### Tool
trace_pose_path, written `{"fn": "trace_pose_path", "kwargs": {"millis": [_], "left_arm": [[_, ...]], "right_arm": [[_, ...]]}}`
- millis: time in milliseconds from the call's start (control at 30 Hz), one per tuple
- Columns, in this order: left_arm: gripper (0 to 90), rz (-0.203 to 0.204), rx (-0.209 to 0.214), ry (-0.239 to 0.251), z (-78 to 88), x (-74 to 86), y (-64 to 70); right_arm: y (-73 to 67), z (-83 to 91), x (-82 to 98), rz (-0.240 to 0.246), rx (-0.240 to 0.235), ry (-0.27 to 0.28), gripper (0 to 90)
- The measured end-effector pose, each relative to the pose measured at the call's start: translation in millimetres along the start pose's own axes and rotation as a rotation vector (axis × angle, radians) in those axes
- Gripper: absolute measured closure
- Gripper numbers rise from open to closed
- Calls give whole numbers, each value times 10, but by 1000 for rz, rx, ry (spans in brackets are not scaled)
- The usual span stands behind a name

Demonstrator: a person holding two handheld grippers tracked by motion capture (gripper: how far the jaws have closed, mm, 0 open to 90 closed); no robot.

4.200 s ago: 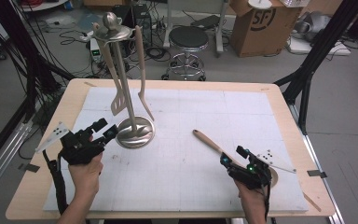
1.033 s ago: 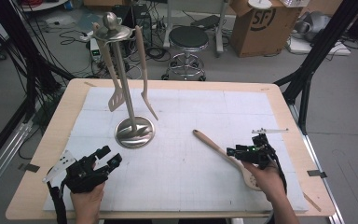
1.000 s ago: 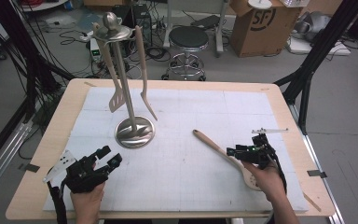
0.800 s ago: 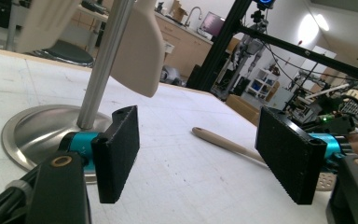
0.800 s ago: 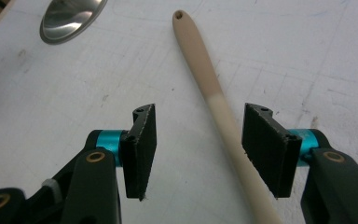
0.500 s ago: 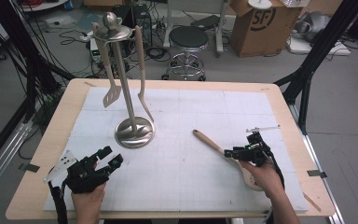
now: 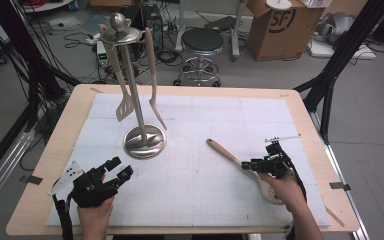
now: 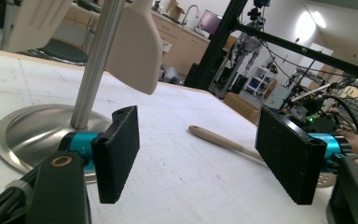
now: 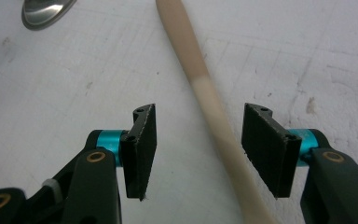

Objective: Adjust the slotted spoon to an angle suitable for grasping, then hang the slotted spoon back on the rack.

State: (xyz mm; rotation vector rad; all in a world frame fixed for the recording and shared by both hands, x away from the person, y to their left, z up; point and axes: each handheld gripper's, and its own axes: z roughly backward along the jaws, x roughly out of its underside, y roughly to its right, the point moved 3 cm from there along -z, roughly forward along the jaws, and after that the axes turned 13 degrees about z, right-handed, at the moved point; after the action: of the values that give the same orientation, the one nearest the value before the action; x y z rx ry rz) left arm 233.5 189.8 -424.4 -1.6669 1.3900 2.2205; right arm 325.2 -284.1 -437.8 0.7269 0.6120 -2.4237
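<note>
Spoon handle (image 9: 209, 107) between spread right claw (image 9: 198, 149) jaws, untouched.
Left claw (image 8: 205, 154) gapes too, empty, low over the mat (image 7: 195, 150); stand (image 8: 37, 126) just beyond it, spoon (image 8: 223, 142) farther off.

You have one wooden spoon (image 7: 237, 162) on the table, one metal stand (image 7: 139, 135), two utensils (image 7: 125, 102) hanging from it, and two grippers (image 7: 111, 172).

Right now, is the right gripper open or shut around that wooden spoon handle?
Open. The right gripper straddles the wooden spoon lying flat on the table, with a clear gap between each pad and the handle.
</note>
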Motion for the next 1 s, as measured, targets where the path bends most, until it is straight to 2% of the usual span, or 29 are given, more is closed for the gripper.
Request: {"fn": "trace_pose_path", "kwargs": {"millis": [200,300,667,1000], "left_arm": [[310,-1,6,-2,-18,9,17],[310,-1,5,-5,-25,13,18],[311,-4,9,-12,-24,22,22],[311,-3,5,-11,5,20,22]], "right_arm": [[43,-44,35,-19,-16,-58,446],[40,-60,47,-27,-26,-67,448],[46,-97,45,0,-20,-104,479],[62,-207,80,18,-12,-144,498]]}}
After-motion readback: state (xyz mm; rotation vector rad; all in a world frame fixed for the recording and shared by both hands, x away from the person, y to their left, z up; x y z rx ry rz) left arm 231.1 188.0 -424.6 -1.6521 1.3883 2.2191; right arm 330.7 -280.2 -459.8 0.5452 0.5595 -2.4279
